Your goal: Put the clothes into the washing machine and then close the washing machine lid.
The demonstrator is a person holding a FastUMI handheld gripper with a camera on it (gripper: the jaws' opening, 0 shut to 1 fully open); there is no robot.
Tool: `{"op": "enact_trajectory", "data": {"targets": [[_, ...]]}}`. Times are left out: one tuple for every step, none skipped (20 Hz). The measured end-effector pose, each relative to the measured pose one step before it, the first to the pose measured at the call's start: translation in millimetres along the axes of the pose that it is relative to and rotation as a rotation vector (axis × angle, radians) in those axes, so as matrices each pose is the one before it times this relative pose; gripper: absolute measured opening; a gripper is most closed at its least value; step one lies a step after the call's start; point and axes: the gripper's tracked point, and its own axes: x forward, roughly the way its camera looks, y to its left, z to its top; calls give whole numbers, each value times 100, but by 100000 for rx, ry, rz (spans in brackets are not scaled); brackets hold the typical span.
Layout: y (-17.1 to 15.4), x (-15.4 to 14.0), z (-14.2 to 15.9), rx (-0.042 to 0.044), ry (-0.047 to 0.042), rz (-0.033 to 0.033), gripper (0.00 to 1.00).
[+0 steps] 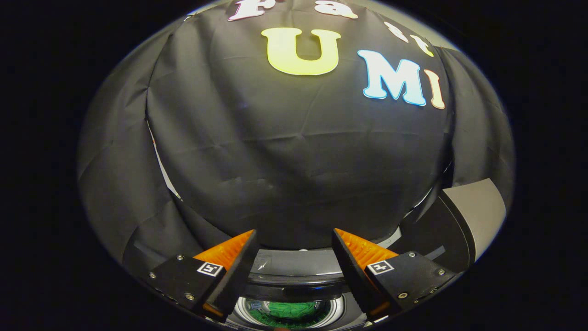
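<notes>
Cloth-walled booth (294,161) with a washing machine (294,276)

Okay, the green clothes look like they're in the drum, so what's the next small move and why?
Probably swing the gripper right toward the raised lid to push it down. The green clothes already lie inside the washing machine drum below the open, empty jaws, and the lid stands open beyond the right finger.

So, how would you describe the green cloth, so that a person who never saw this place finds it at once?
Start at the washing machine standing before the black cloth wall. The open gripper hovers above it, holding nothing; below and between its fingers is the round drum opening. The green cloth lies inside, the only bright green thing among dark panels and shiny metal.
</notes>
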Motion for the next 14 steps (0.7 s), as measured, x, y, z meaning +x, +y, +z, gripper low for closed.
{"op": "enact_trajectory", "data": {"targets": [[-11, -5, 10, 84, -598, -127, 98], [12, -74, 46, 81, -675, 24, 98], [95, -37, -33, 44, -657, -4, 98], [28, -26, 54, 120, -536, 150, 98], [65, -45, -58, 52, -528, 79, 98], [-31, 43, 22, 7, -306, 188, 98], [85, 10, -90, -26, 225, 387, 98], [-9, -43, -26, 42, 145, 243, 98], [-19, 83, 40, 102, -183, -85, 98], [-17, 9, 10, 11, -104, -188, 98], [-32, 34, -58, -45, -156, -140, 98], [-16, -25, -8, -106, -377, -79, 98], [-19, 62, 102, -160, -562, -97, 98], [-45, 79, -6, -141, -304, -137, 98]]}}
